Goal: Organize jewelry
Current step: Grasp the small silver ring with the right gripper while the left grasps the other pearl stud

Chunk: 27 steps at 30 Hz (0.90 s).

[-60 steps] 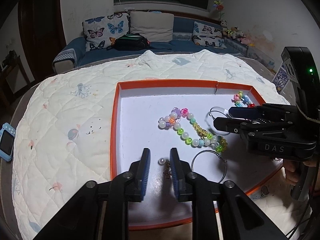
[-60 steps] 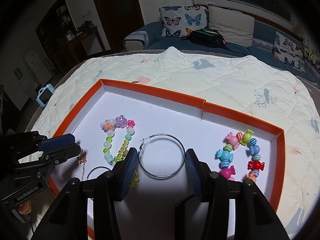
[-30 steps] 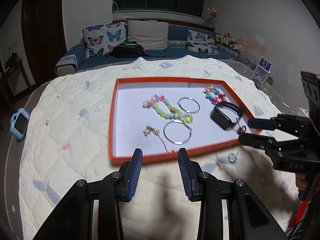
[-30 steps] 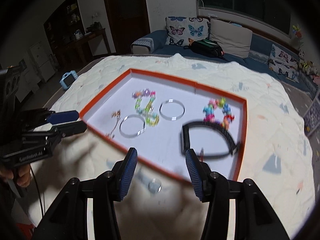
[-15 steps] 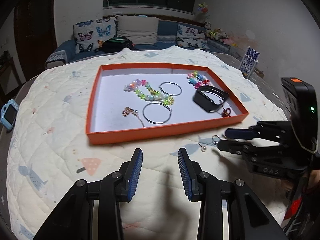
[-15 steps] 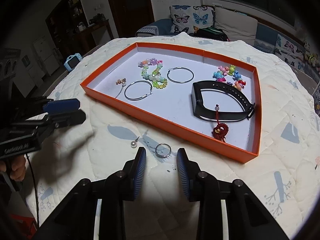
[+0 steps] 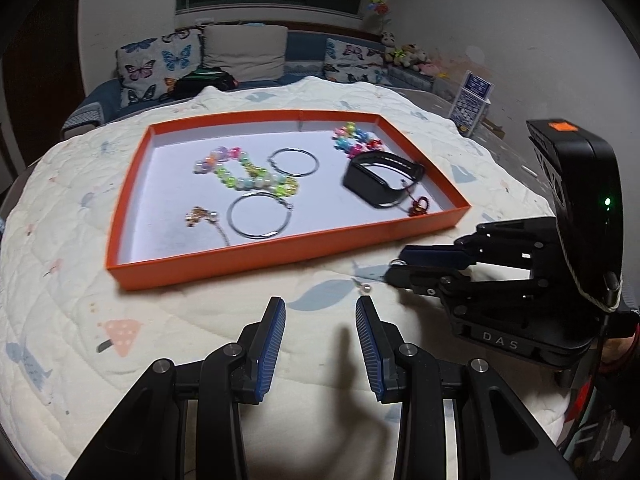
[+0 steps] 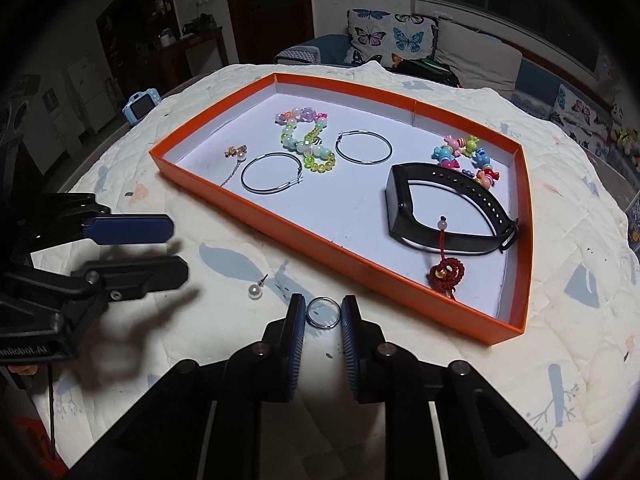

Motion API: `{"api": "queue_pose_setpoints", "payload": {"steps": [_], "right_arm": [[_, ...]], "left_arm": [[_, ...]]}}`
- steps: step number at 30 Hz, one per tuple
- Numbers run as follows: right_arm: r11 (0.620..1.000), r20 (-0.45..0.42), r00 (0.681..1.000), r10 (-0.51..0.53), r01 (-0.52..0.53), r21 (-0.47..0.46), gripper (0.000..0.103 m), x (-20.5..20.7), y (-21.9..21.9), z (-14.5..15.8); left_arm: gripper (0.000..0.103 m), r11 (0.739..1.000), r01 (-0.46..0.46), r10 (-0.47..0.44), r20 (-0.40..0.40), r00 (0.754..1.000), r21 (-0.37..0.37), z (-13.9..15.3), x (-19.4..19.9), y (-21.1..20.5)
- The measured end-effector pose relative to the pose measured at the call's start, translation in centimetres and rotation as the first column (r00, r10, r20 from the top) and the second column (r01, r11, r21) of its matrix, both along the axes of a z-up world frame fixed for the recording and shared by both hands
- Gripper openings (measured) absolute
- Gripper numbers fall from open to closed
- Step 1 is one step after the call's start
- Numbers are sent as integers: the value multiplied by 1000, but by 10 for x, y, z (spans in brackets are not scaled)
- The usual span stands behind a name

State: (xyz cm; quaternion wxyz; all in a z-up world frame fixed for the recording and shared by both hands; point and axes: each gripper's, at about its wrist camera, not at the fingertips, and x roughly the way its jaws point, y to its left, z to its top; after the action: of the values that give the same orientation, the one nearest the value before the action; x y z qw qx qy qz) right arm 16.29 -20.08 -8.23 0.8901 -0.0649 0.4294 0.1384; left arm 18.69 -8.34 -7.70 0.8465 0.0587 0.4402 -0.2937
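Both grippers have pulled back out of the orange tray (image 8: 280, 222) and now work on the quilt (image 8: 560, 360) in front of it, so the attention has passed from the pieces already inside to the two small ones that are left outside. The right gripper (image 8: 323, 312) has come down low over the silver ring (image 8: 323, 312), which lies on the quilt just before the tray's near wall; its fingers (image 8: 297, 320) have narrowed and stand close on both sides of the ring, but I cannot tell if they already touch it. The left gripper (image 7: 320, 312) hovers with its fingers well apart and holds nothing. The pearl earring (image 8: 255, 290) lies near it on the quilt, a little left of the ring. Inside the tray rest two hoop earrings (image 8: 272, 172), beaded bracelets (image 8: 306, 140), a black watch band (image 8: 444, 216) and a red charm (image 8: 446, 274). I think the ring is the next piece to be lifted into the tray, then the pearl.
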Motion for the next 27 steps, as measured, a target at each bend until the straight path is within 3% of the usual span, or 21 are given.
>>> {"api": "queue_pose_setpoints", "payload": {"steps": [12,22,27], "right_arm": [[999,-7,999,-39,40,24,21,-8,-21,3],[997,-12,998,-62,63,54,21,-8,-30,1],[996,-10,998,-65,66,63,21,-8,-31,1]], "left_arm": [[31,996,87,-88,16,996,25,-10,-1,-36],[24,995,85,-86,18,996,55,-23,7,-50],[12,994,73,-76,39,996,79,-26,7,-52]]}}
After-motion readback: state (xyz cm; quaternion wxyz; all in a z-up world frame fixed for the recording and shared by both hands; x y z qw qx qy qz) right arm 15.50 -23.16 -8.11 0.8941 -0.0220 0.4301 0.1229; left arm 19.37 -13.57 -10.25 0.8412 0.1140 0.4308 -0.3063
